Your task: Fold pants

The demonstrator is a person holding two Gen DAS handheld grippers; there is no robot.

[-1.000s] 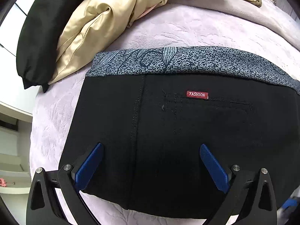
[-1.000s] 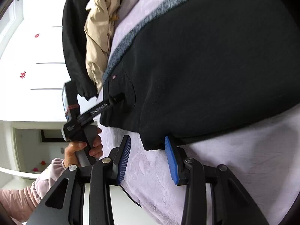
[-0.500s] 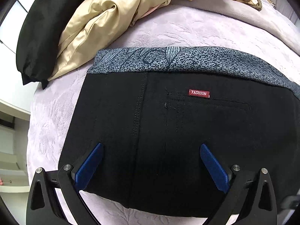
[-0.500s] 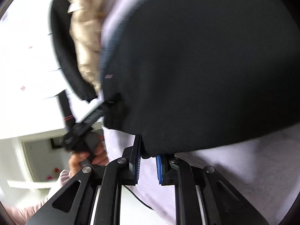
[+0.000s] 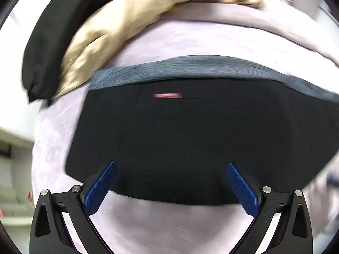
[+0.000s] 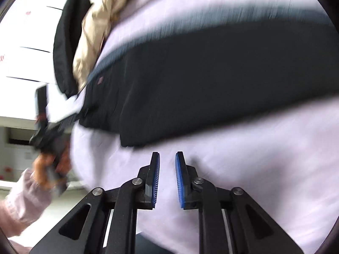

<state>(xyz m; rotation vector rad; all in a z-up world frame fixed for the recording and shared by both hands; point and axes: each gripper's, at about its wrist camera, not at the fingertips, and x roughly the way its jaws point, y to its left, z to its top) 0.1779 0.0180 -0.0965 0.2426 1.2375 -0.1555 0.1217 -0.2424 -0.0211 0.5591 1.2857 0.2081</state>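
The black pants (image 5: 190, 139) lie folded on a pale lilac bedspread (image 5: 169, 222), with a grey patterned waistband (image 5: 190, 67) on the far side and a small red label (image 5: 167, 95). My left gripper (image 5: 170, 169) is wide open and empty, its blue pads over the pants' near edge. In the right wrist view the pants (image 6: 211, 80) lie ahead, blurred. My right gripper (image 6: 167, 158) hangs above the bedspread (image 6: 243, 158), just short of the pants' near edge, with a narrow gap between its pads and nothing in them. The left gripper (image 6: 70, 120) and the hand holding it show at the left.
A beige satin garment (image 5: 118, 31) and a black garment (image 5: 55, 33) are piled at the far left of the bed. They also show in the right wrist view as a beige garment (image 6: 95, 25) and a black garment (image 6: 63, 42). The bed's edge and white cabinets (image 6: 21, 42) lie to the left.
My right gripper closed on the pants' near edge half a second ago; now it has let go, opened slightly and backed off. My left gripper has drawn back a little, still open.
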